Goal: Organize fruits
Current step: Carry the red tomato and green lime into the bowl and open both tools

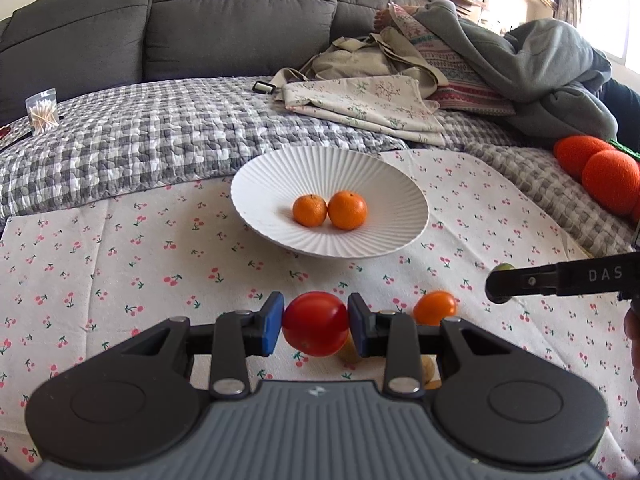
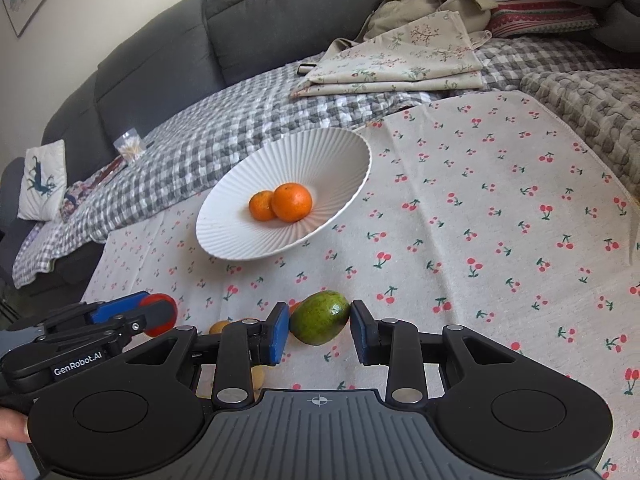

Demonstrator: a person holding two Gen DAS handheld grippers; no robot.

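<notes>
My left gripper (image 1: pixel 316 326) is shut on a red tomato (image 1: pixel 316 334), held just above the cherry-print cloth (image 1: pixel 120 264). Between the blue pads of my right gripper (image 2: pixel 320 322) sits a green mango-like fruit (image 2: pixel 318 314), gripped and a little off the cloth. A white ribbed bowl (image 1: pixel 260 168) lies ahead with two oranges (image 1: pixel 330 210) in it. Beside the left gripper's right finger lies a small orange fruit (image 1: pixel 435 307). Yellowish fruits (image 2: pixel 220 326) are partly hidden under the fingers. Each wrist view shows the other gripper side-on: the right gripper (image 1: pixel 498 284) and the left gripper (image 2: pixel 158 314).
Behind the bowl a grey checked quilt (image 1: pixel 160 132) covers a dark sofa (image 1: pixel 240 20). Folded floral cloths (image 1: pixel 360 100), bags and a grey garment pile up at the back right. Orange plush balls (image 1: pixel 608 176) lie at the right edge, a box of cotton swabs (image 1: pixel 42 114) at the far left.
</notes>
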